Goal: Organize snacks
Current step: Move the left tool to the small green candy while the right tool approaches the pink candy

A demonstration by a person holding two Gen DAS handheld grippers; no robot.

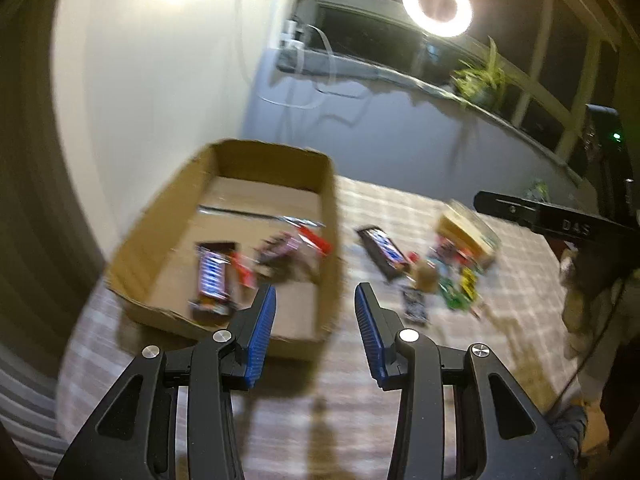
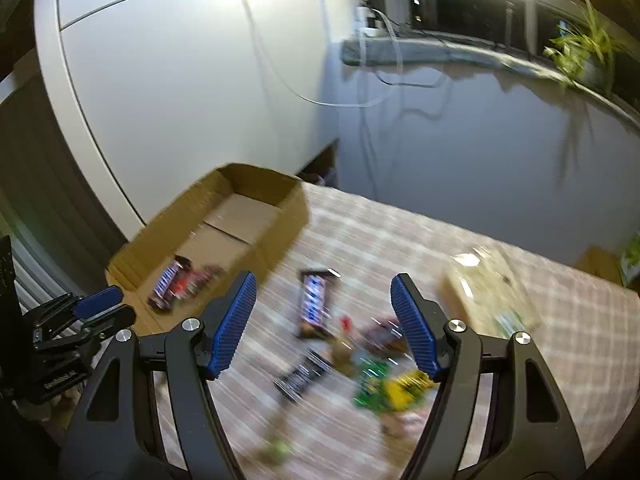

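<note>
The left gripper hangs tilted down above the near right corner of the cardboard box, its fingers spread wide and holding nothing. The right gripper hovers over the loose snacks on the checked cloth, fingers likewise wide apart and empty. Inside the box lie one blue candy bar and about two red-wrapped ones, blurred. Outside it lies another blue bar beside a blurred heap of wrappers I cannot count.

Both wrist cams look down-fwd, near; share cardboard box.
</note>
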